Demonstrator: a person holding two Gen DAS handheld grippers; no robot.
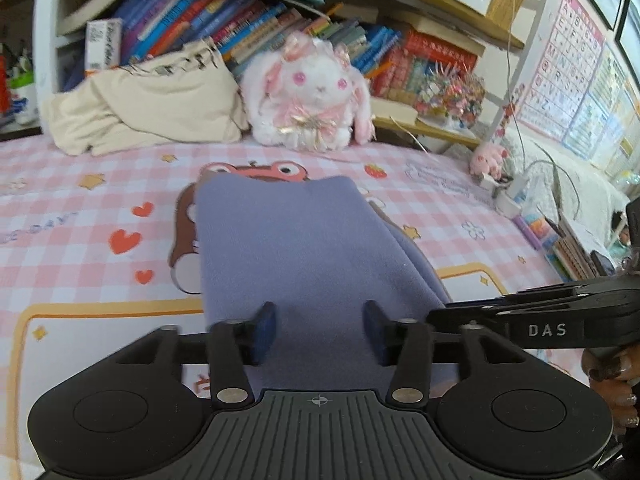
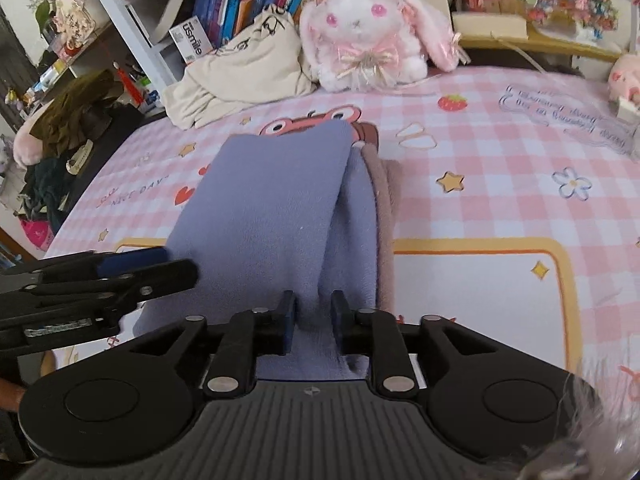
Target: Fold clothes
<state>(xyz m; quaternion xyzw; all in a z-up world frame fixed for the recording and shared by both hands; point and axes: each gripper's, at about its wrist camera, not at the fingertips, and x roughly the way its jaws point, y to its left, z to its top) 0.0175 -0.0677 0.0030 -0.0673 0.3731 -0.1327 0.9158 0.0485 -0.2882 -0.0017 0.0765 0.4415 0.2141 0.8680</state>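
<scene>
A lavender garment (image 1: 304,240) lies folded into a long strip on the pink checked bed sheet (image 1: 80,240), running away from me. My left gripper (image 1: 320,326) is open, its blue pads spread wide over the strip's near end. In the right wrist view the same garment (image 2: 260,208) has its top layer folded over a lower layer, and a mauve-brown edge (image 2: 386,216) shows along the right side. My right gripper (image 2: 314,320) is shut on a raised ridge of the lavender cloth at the near end. The left gripper (image 2: 176,268) reaches in at the strip's left edge.
A white and pink plush bunny (image 1: 316,92) and a crumpled cream bag (image 1: 160,104) sit at the bed's far side, against a bookshelf (image 1: 240,20). A small pink plush (image 1: 488,160) and cables lie far right. Dark clothes (image 2: 64,128) are piled off the bed's left edge.
</scene>
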